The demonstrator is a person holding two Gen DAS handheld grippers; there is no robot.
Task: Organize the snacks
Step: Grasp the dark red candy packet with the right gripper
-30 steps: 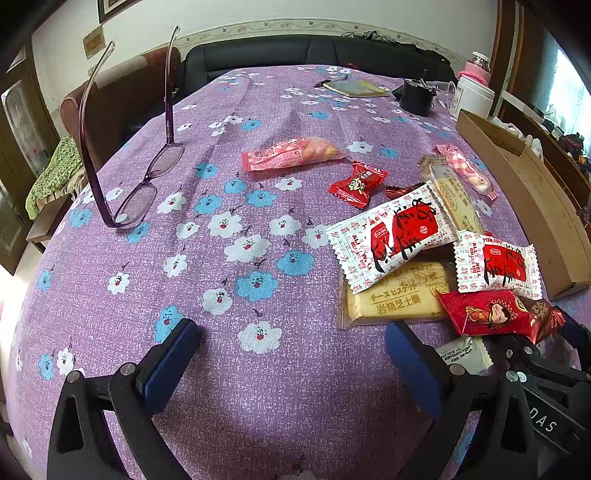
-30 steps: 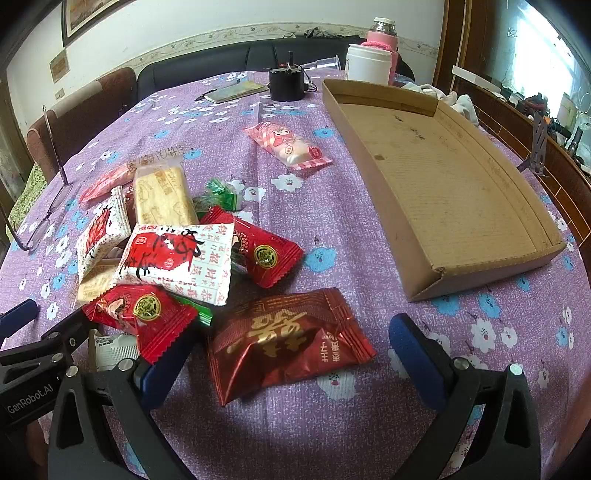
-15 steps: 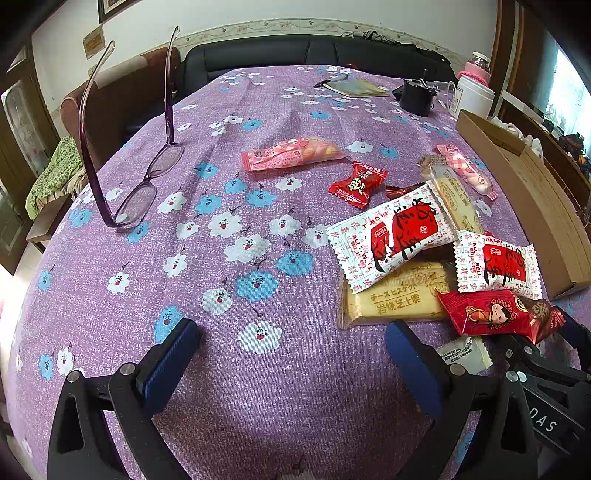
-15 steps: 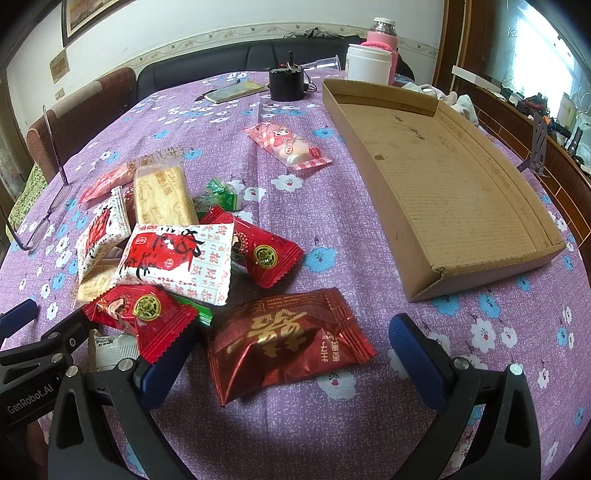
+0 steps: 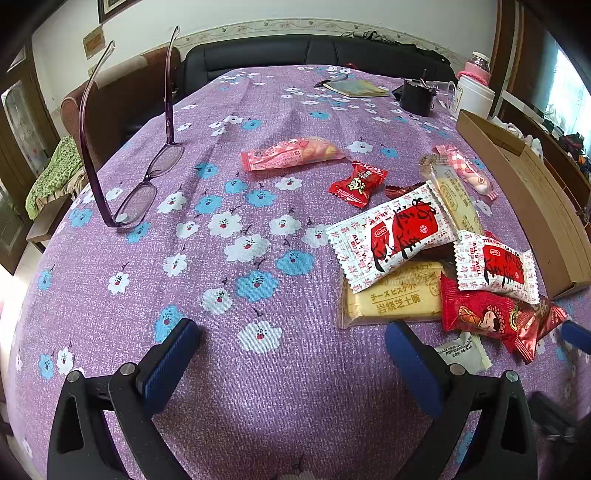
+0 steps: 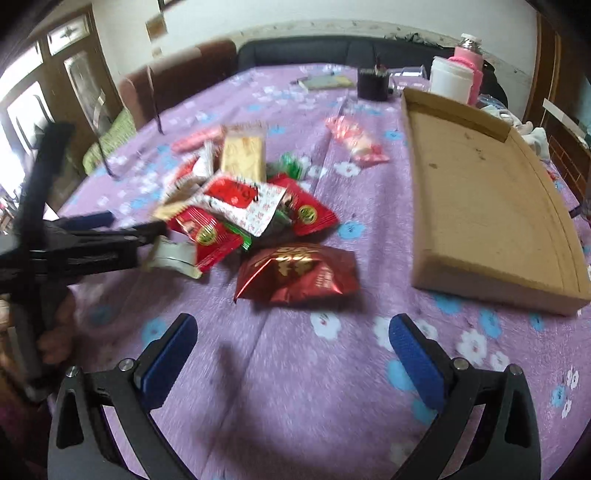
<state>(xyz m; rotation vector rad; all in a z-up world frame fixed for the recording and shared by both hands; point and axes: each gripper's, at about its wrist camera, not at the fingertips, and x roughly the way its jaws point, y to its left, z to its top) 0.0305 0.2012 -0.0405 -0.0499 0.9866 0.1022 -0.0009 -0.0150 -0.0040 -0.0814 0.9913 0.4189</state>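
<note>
Cardboard tray [image 6: 480, 206] bare, snacks [image 5: 413, 254] heaped beside it.
Both claws, left gripper [image 5: 291, 358] and right gripper [image 6: 291, 354], hover gaping and empty over the cloth [image 5: 258, 387], seemingly poised for a first pick.

Home living room, black leather sofa [image 5: 314, 51] along the wall, flowered purple cloth [image 5: 258, 206] on the bench, armchair [image 5: 122, 99], framed picture [image 5: 110, 4]
</note>
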